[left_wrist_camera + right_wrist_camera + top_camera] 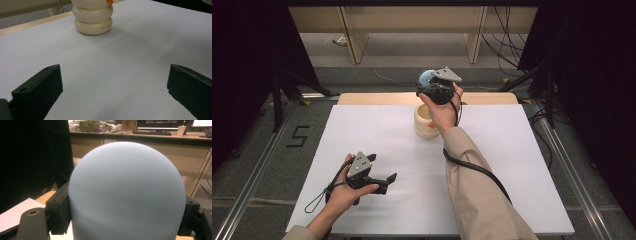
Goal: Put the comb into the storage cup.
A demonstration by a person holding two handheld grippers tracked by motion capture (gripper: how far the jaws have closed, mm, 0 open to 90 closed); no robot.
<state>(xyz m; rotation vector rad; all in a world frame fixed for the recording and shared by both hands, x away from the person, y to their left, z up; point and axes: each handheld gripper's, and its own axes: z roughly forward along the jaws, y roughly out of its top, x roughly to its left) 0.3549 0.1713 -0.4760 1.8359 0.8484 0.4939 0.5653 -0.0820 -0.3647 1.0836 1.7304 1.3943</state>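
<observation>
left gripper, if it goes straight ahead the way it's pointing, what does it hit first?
Probably the cream ribbed pot: it stands ahead, between the left gripper's open fingers' line, with bare white table before it. Depth is uncertain.

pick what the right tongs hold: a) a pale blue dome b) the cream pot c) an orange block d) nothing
a: the right tongs clamp the pale blue dome from both sides, raised above the cream pot.
</observation>
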